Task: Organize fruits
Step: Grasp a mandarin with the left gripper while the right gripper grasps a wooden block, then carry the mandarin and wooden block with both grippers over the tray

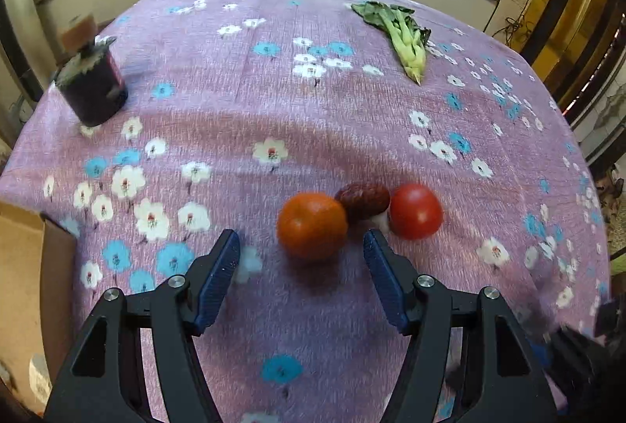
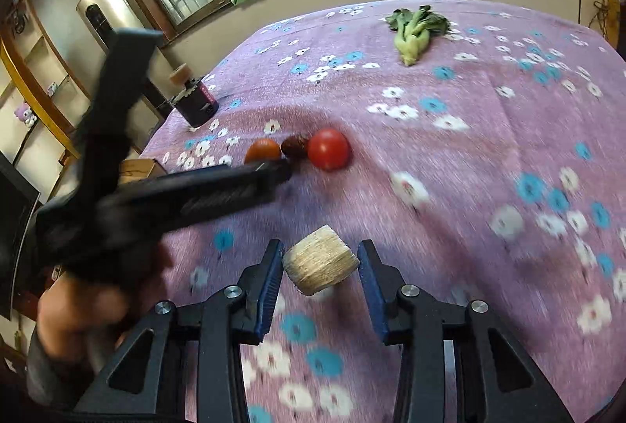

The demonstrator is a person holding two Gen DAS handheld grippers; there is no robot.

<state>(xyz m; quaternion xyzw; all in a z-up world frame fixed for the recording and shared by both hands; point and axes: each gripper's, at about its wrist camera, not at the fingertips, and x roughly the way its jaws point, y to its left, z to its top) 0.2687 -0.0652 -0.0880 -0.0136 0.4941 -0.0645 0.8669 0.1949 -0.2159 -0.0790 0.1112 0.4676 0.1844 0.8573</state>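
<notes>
Orange [image 1: 312, 225] partly hidden behind left gripper [image 1: 301, 247] in right view; both grippers' fingers spread; right gripper [image 2: 320, 266] blurred.

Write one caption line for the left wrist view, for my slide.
Open left claw approaches a round orange fruit beside a dark red date and a red tomato on the floral purple tablecloth.

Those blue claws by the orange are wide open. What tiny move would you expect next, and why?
Probably a short push forward with the left tool, then closing. The orange lies just ahead of its open fingers, slightly right of centre, unheld. The date and tomato sit close beside it, so nudging straight in seems safest to avoid knocking them.
</notes>
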